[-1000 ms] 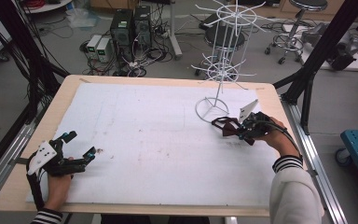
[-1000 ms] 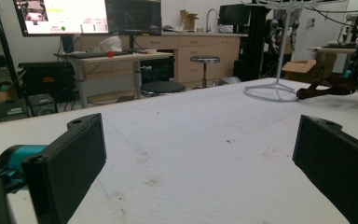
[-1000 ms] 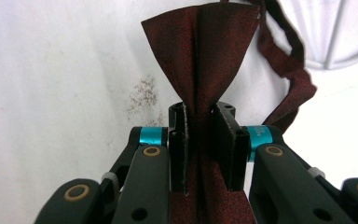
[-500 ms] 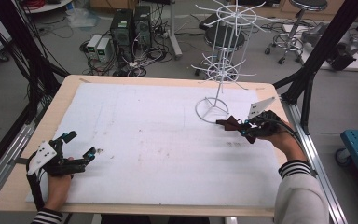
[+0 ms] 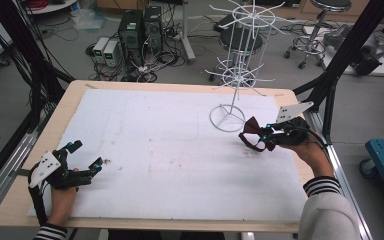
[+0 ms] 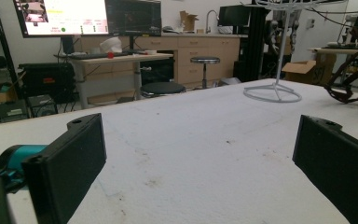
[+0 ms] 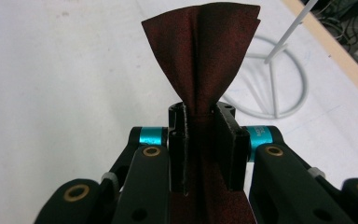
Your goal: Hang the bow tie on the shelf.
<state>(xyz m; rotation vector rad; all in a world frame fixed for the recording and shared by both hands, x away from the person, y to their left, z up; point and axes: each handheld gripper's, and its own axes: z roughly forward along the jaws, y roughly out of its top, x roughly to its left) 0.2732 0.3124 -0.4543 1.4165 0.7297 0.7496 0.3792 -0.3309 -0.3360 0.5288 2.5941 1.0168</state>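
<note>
Your dark red bow tie (image 7: 200, 51) is fanning out just beyond the right gripper (image 5: 260, 137), which is pinching its middle, lifted off the white table (image 5: 170, 150) near the wire rack's base ring (image 5: 227, 118), far right. Your left gripper (image 5: 82, 160) is resting near left, jaws spread apart.

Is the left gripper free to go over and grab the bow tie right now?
Probably yes. The left gripper is open and empty, with bare table between it and the bow tie, though the right gripper is clamped on it.
</note>
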